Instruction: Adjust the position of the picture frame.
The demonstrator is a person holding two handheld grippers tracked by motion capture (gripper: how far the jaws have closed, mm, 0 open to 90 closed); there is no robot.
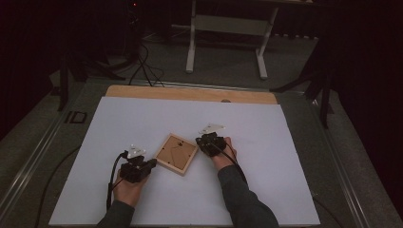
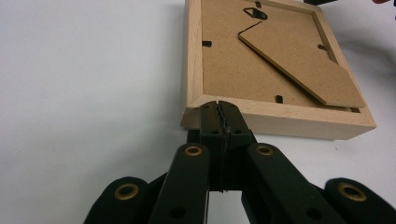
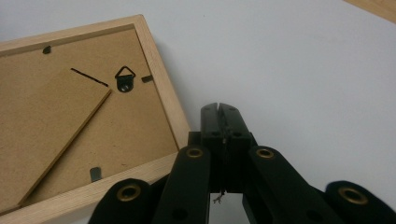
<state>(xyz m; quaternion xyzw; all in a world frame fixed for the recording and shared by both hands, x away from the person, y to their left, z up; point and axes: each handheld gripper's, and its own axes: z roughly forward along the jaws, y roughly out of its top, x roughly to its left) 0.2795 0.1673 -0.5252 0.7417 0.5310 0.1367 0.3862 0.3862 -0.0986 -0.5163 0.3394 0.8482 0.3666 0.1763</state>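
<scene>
On the white sheet that covers the table, the left gripper lies low at the left with its jaws pressed together and nothing between them, the tips right up against the near rail of the wooden picture frame, by one corner. The frame lies face down between the two grippers, its brown backboard up with the fold-out stand and a small hanging ring showing. To the right, the right gripper is also closed on nothing, its tips over bare sheet just beside the frame's corner.
</scene>
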